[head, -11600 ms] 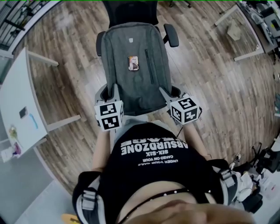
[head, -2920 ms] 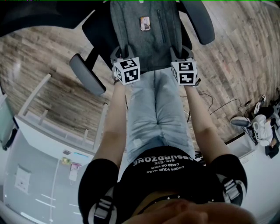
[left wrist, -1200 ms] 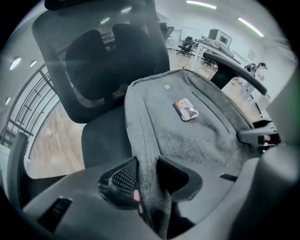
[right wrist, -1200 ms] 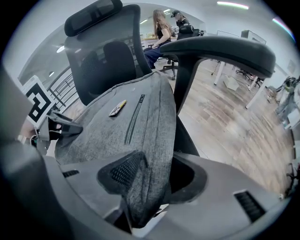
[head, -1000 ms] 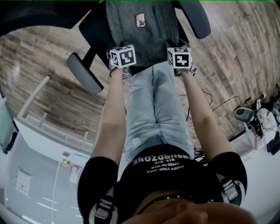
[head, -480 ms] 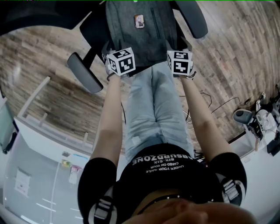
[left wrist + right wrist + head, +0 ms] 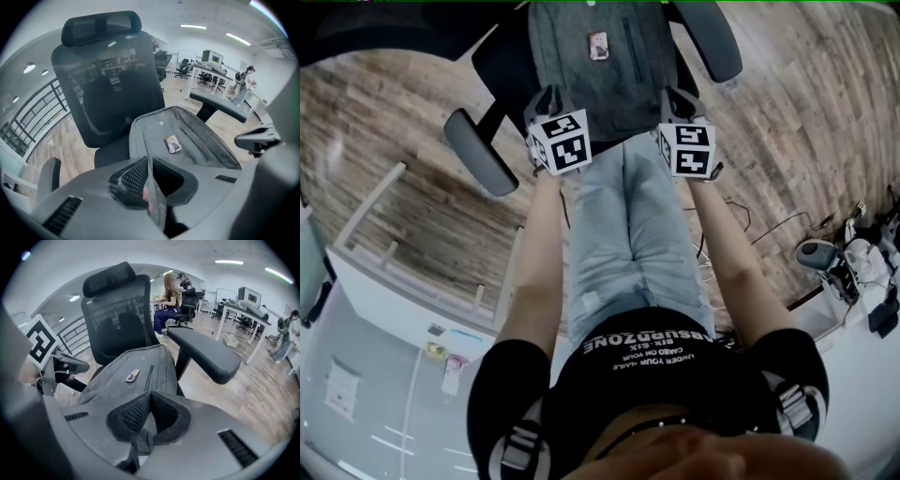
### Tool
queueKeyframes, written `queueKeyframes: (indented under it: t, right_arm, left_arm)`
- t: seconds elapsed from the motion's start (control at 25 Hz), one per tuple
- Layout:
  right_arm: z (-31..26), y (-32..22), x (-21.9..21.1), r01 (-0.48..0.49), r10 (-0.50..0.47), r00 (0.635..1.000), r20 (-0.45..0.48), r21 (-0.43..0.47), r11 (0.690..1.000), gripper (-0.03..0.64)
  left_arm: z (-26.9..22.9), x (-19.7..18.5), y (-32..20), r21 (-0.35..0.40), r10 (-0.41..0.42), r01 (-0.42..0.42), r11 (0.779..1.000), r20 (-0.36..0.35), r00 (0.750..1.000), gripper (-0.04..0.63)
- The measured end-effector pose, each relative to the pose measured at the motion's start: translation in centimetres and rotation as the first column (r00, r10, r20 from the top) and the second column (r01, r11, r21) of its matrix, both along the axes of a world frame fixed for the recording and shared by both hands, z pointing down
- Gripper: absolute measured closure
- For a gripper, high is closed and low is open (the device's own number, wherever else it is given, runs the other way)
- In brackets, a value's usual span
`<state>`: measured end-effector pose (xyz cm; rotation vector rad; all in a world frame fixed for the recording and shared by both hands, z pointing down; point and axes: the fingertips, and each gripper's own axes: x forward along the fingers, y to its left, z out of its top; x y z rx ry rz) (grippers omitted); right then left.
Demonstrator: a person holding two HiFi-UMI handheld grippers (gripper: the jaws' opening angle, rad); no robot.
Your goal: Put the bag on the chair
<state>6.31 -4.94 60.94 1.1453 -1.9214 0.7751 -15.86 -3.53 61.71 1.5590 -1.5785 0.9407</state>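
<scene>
Soft, floppy bag (image 7: 614,89); left tool (image 7: 150,163) and right tool (image 7: 149,400) have just pinched shut on its near cloth edge.

The black T-shirt (image 7: 647,375) reads "ABSURDZONE" and "SIX-SIX".

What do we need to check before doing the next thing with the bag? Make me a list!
1. The bag is on the chair: ok, it lies there front side up.
2. The left gripper has a grip: ok, its jaws have just closed and pinch bag fabric.
3. The right gripper has a grip: ok, its jaws have just closed on bag fabric too.
4. The armrests are clear of the bag: ok, one stands at each side.
5. The bag's near edge is fully on the chair: cannot tell, the grippers cover it.
</scene>
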Motion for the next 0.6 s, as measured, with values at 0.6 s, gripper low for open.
queueKeyframes:
  t: [0.6]
  right_arm:
    - [-4.8,2.2,-3.0,0.045,-0.051,0.981,0.186,0.033,0.998,0.601]
  left_arm:
    - [-3.5,4.0,2.3,0.075,0.02,-0.007,0.997,-0.174,0.985,0.578]
